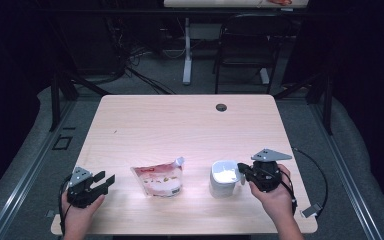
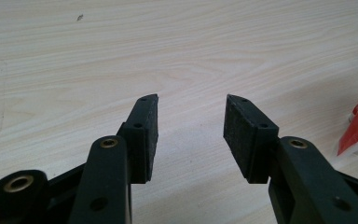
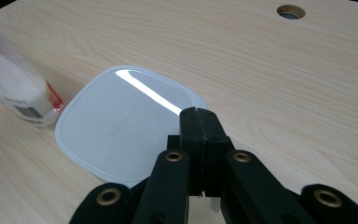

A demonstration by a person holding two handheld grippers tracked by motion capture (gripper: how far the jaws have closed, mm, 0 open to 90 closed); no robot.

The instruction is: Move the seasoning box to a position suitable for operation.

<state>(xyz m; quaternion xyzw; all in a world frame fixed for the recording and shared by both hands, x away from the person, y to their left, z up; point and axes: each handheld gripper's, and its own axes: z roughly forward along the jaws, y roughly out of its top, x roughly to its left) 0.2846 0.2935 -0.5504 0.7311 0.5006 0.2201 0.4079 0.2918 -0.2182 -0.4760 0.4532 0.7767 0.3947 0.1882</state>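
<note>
Barcode on pouch, text unreadable; left tongs apart, right tongs closed beside white tub.

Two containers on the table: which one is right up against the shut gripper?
The white lidded tub, beside the right gripper, whose jaws are shut over its lid edge. The red-and-white spouted pouch lies mid-table, apart from the open left gripper.

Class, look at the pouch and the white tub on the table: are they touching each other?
Apart. The high view shows a strip of bare table between the pouch and the tub.
</note>
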